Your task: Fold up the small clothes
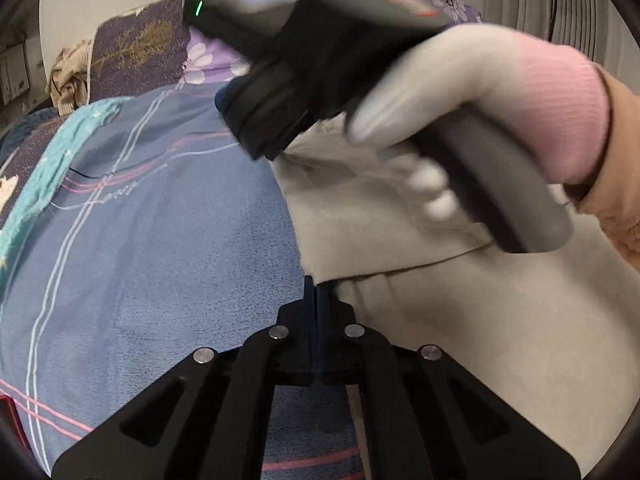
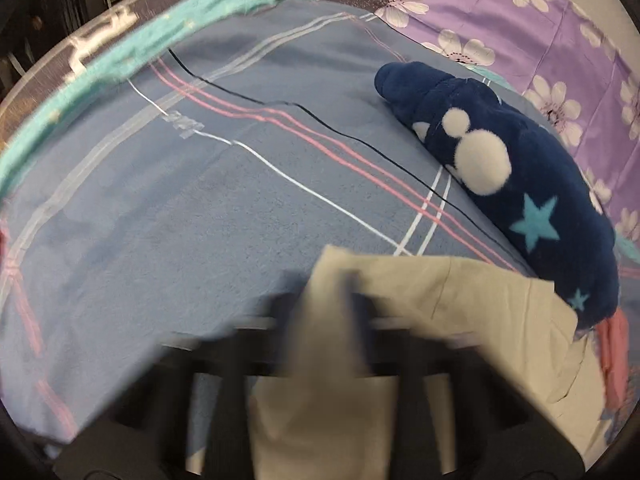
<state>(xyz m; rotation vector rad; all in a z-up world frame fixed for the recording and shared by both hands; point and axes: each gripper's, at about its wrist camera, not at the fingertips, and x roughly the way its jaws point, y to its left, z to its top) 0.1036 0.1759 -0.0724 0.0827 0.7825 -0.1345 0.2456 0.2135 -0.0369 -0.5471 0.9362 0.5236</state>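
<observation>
Black linkage tool (image 1: 316,292), 4 silver screws; right hand (image 1: 460,92) in grey glove (pink ribbed cuff), peach sleeve (image 1: 616,184).

The left gripper (image 1: 317,292) has its two fingers pressed together on a cloth edge, while the right gripper (image 2: 340,300), blurred in its own view, pinches cloth between its fingers and is held by a white-gloved right hand (image 1: 460,120) wrapped around its handle.
</observation>
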